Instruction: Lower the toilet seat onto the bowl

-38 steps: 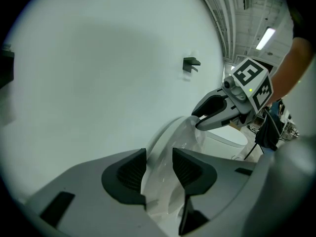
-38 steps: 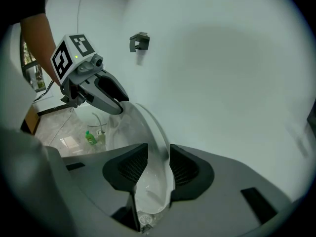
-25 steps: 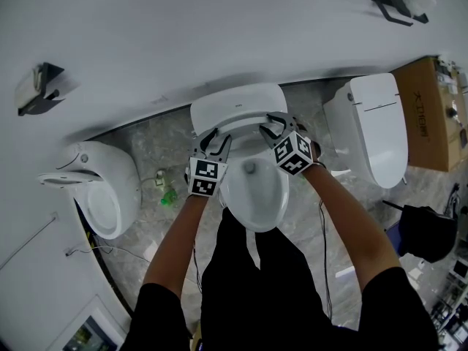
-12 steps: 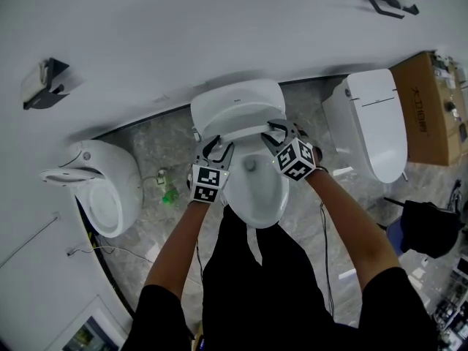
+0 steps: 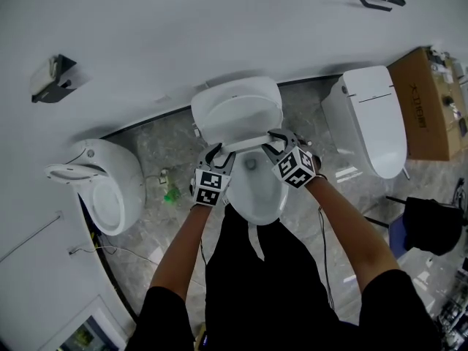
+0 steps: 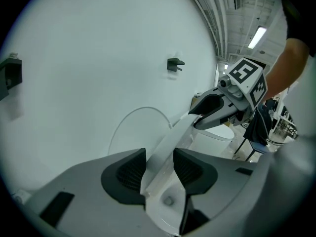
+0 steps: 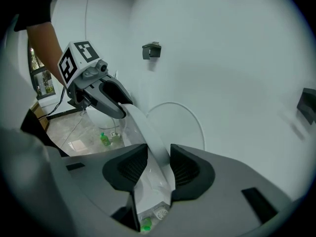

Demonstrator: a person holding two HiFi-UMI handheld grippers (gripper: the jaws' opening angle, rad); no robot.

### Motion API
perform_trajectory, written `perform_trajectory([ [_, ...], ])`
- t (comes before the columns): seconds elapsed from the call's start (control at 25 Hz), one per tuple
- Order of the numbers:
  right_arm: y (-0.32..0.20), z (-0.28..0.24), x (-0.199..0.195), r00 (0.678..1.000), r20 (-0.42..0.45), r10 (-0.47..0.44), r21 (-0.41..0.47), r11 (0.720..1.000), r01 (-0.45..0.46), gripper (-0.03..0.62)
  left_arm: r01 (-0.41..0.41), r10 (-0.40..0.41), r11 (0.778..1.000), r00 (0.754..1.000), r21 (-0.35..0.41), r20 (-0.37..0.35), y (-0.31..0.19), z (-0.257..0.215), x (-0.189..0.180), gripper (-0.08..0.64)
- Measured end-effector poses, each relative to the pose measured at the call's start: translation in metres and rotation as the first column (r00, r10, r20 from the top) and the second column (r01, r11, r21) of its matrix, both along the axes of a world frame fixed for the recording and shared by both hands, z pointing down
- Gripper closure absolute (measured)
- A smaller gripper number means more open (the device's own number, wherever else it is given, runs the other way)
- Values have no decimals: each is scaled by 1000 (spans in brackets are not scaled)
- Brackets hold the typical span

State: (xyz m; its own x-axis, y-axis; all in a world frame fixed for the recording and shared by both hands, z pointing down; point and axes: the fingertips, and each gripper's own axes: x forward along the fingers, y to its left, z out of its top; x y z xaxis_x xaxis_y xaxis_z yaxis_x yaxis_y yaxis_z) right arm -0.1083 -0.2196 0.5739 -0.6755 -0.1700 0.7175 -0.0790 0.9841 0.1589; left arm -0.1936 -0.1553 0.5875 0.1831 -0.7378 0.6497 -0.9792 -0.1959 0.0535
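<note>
The white toilet seat stands tilted over the middle toilet's bowl, its front rim toward me. My left gripper is shut on the rim's left side, my right gripper on its right side. In the left gripper view the seat's edge runs between the dark pads of the left gripper, with the right gripper clamped farther along it. The right gripper view mirrors this: the seat lies in the right gripper, the left gripper beyond. Behind the seat an upright lid's outline rests against the wall.
Another toilet stands at the left and a closed one at the right. A green bottle lies on the marble floor between the left toilet and the bowl. A cardboard box and a black chair are at the far right. Black holders hang on the curved white wall.
Both grippers have come toward me with the seat's front rim in them, and the seat leans farther away from the wall than a second ago.
</note>
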Motion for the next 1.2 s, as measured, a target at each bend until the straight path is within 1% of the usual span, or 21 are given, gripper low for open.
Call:
perform_trajectory([
  [0.12,15,1,10,1000,6,-3,-10,1000,3,437,4,-4,1000,1000,-27,-5,13,3,9,376],
  [0.32,43,4,31,1000,-6,-26,-33,999,26,434,11,-11,999,1000,-33,11,40,6,31,373],
  [0.44,62,8,49,1000,0,-1,-45,999,1,425,-12,13,999,1000,-42,22,58,12,48,368],
  [0.56,81,12,64,1000,3,21,-39,999,-21,423,-30,32,997,999,-76,26,76,18,64,359],
  [0.72,104,20,81,1000,-17,-2,-43,999,2,423,-57,62,990,997,-125,44,100,27,81,354],
  [0.84,118,25,92,999,-41,-20,-37,999,18,422,-73,80,989,996,-132,47,113,32,93,348],
  [1.08,141,37,106,998,-58,-21,0,1000,21,416,-90,98,988,994,-127,56,136,43,108,339],
  [1.2,157,48,119,995,-98,-33,12,999,35,413,-120,132,981,989,-153,69,152,53,121,334],
])
